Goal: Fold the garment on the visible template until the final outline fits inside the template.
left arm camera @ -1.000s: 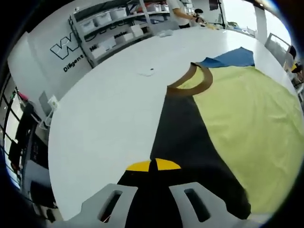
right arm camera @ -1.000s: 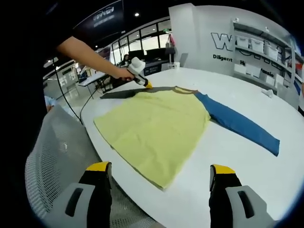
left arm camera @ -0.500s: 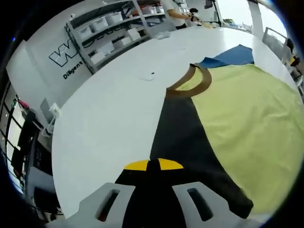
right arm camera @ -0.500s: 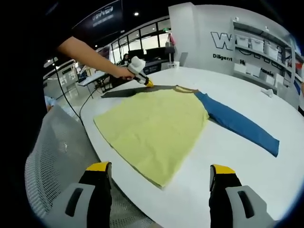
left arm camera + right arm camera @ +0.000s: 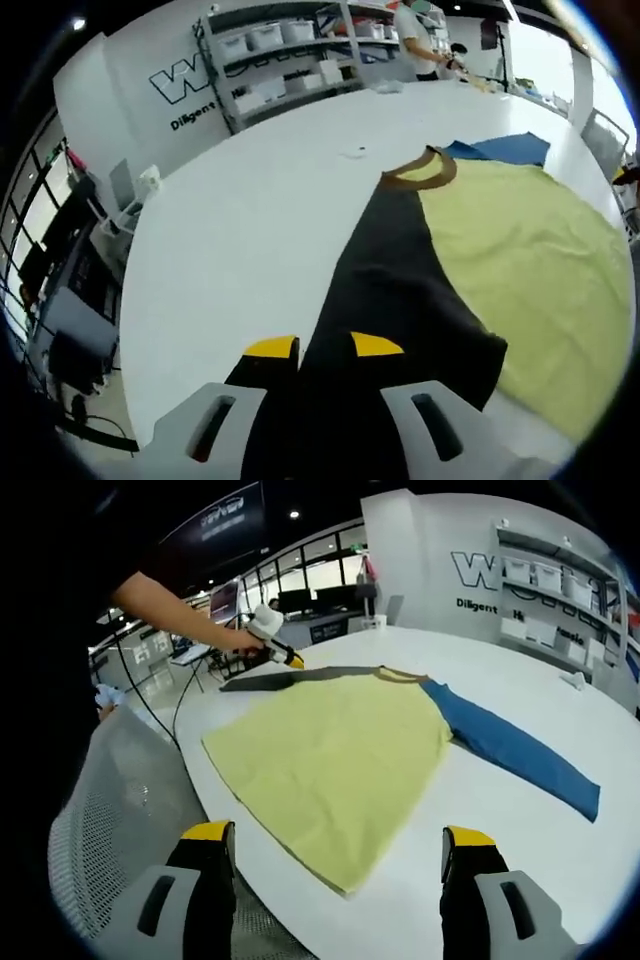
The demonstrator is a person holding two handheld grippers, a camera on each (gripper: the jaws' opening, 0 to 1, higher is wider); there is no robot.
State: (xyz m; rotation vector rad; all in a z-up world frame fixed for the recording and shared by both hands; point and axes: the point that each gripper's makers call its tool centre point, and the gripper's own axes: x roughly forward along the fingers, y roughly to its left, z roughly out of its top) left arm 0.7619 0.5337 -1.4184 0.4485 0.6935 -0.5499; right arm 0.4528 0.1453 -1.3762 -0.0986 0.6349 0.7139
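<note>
Garment [image 5: 340,755] lies flat on white worktop [image 5: 520,710], blue sleeve [image 5: 515,758] out. My left gripper [image 5: 322,347] fingers pinch the dark sleeve [image 5: 385,290]. My right gripper [image 5: 338,845] fingers wide, holding nothing. Mesh chair [image 5: 110,810] beside worktop edge; shelves [image 5: 300,60] behind.

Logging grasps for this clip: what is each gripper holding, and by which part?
Left gripper pinches the shirt's black sleeve near its end; right gripper is open, holding nothing.
</note>
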